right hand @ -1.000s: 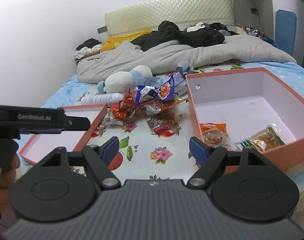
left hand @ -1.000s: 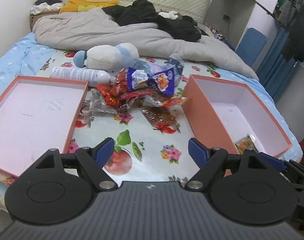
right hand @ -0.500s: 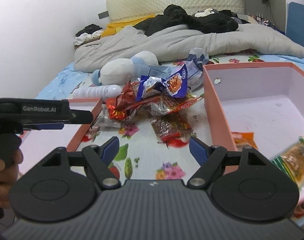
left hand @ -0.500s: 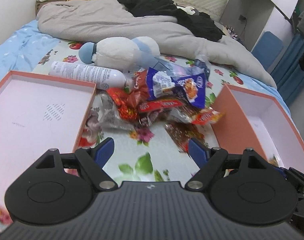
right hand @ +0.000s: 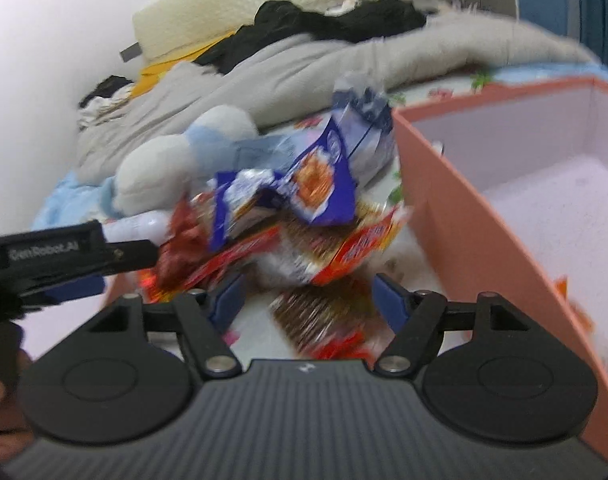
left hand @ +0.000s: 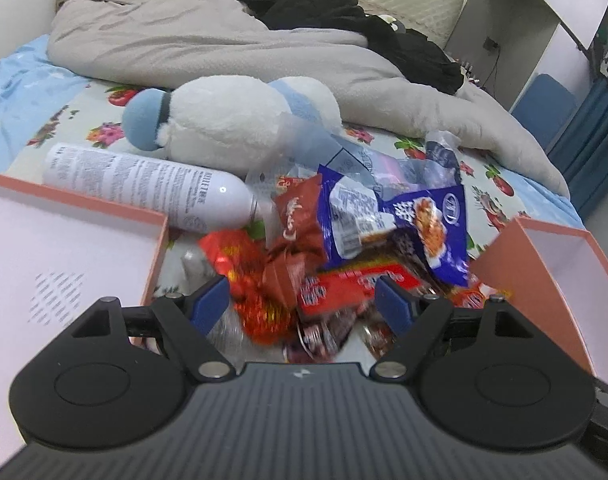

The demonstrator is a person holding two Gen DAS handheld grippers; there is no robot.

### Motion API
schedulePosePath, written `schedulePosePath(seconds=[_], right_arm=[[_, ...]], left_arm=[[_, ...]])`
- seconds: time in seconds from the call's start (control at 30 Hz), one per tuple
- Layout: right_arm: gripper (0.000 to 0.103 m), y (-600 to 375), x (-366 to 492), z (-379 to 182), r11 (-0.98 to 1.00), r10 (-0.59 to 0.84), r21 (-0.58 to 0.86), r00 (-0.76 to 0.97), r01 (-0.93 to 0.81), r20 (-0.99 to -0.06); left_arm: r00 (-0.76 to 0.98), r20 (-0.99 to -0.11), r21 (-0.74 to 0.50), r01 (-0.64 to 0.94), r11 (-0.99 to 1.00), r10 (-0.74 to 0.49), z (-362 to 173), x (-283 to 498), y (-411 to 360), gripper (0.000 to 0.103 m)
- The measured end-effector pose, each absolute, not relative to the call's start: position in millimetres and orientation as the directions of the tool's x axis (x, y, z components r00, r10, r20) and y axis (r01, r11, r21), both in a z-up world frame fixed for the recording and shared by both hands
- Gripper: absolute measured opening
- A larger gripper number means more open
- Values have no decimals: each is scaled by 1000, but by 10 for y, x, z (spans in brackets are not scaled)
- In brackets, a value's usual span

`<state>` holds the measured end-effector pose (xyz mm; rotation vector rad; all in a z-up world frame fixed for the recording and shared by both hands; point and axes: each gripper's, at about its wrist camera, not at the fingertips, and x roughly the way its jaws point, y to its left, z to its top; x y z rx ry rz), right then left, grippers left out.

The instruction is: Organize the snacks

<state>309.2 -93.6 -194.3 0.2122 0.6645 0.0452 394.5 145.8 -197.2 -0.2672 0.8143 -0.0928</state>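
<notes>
A heap of snack packets lies on the flowered sheet between two orange boxes. A blue packet (left hand: 423, 220) tops it, with red packets (left hand: 244, 272) and a flat red one (left hand: 343, 284) below. My left gripper (left hand: 302, 304) is open just over the near side of the heap, and nothing is pressed by its pads. My right gripper (right hand: 308, 298) is open with its jaws closing. A brown packet (right hand: 323, 316) lies flat on the sheet between its fingers, untouched by the pads. The blue packet (right hand: 315, 184) and an orange one (right hand: 367, 244) sit just beyond.
The left orange box (left hand: 84, 200) and the right orange box (left hand: 543, 264) flank the heap. The right box's wall (right hand: 463, 220) stands close to my right gripper. A white bottle (left hand: 144, 184), a plush toy (left hand: 232, 120) and a grey duvet (left hand: 184, 40) lie behind. The left gripper (right hand: 64, 256) crosses the right wrist view.
Both grippers have come forward and down toward the snack heap, which now fills the view between their fingers. The right gripper's jaws have narrowed a little.
</notes>
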Motion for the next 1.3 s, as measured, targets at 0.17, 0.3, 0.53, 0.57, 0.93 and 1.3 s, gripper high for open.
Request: schedulePosePath(seconds=[0.17,0.3,0.53,0.57,0.93,1.3], right_arm=[[66,-1006,3326,-2024,963,77,250,784,102,-616],[41,-1047,3440,-2086,958,71,255,755,129,-651],[9,-1117,3368,-2065,955,80,267,754,129,-652],[7,-1106,3348,-2038,958,81,260,756,121,-649],[3,-1139,3029,-1667,960,95,261,765,99,-638],[3,-1186,2321,-1473,968,131,245,729,51,-672]], left_arm=[[682,-709,-251,-7,968,-179,-2149,4251,1414,77],[664,-733,-222,-24,975,-150,-2293,4392,1359,70],[657,-737,-228,-23,973,-157,-2344,4393,1326,37],[657,-738,-229,-27,973,-156,-2332,4370,1328,36],[664,-732,-268,-75,960,-153,-2004,3872,1348,35],[648,-751,-262,-123,957,-122,-1751,2739,1211,36]])
